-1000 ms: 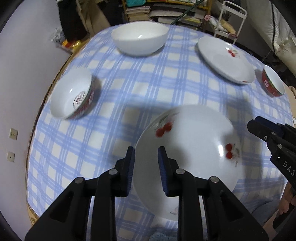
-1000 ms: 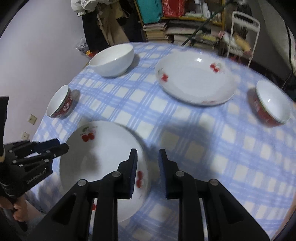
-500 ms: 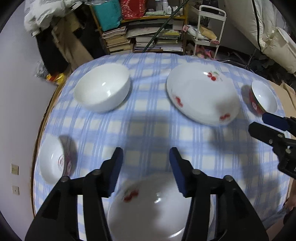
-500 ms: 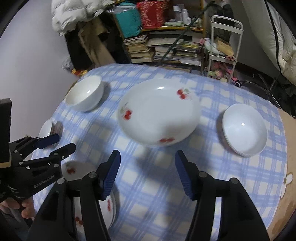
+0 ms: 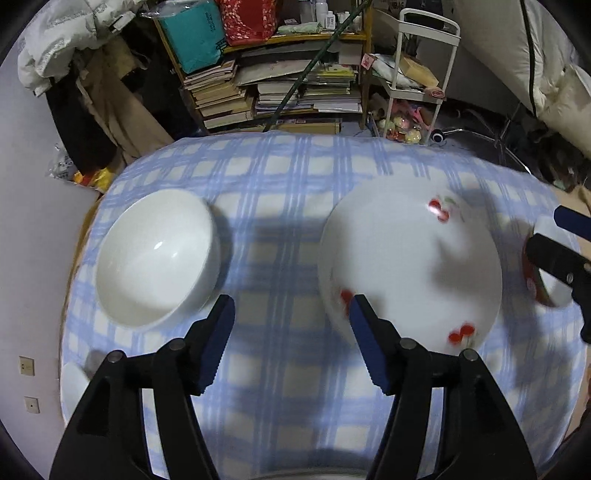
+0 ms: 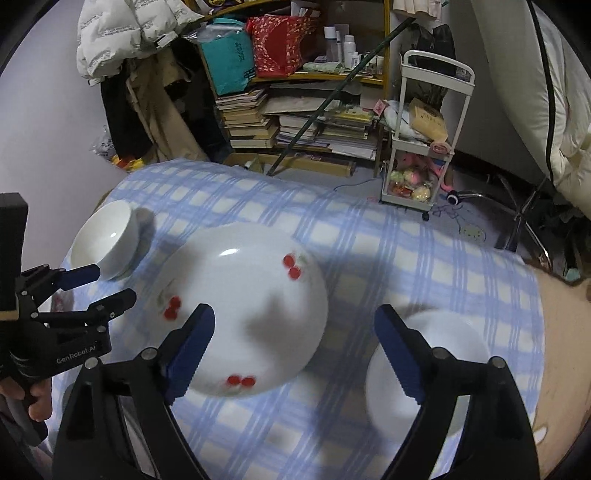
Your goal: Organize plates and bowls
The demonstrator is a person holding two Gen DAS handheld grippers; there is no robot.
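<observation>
On the round table under the blue-and-white checked cloth point(image 5: 280, 206), the large white cherry-printed plate point(image 5: 410, 258) lay nearest your tools. Beside it stood the plain white deep bowl point(image 5: 157, 258) and a small red-sided bowl point(image 5: 546, 280). Your left gripper point(image 5: 291, 343) and right gripper point(image 6: 295, 350) had just been opening, both released, gripping nothing.

A cluttered home living space: a round table under a blue checked cloth point(image 5: 288, 192), shelves stacked with books point(image 6: 251, 122), a white rolling cart point(image 6: 424, 147) and piled bedding point(image 6: 122, 29) behind.
</observation>
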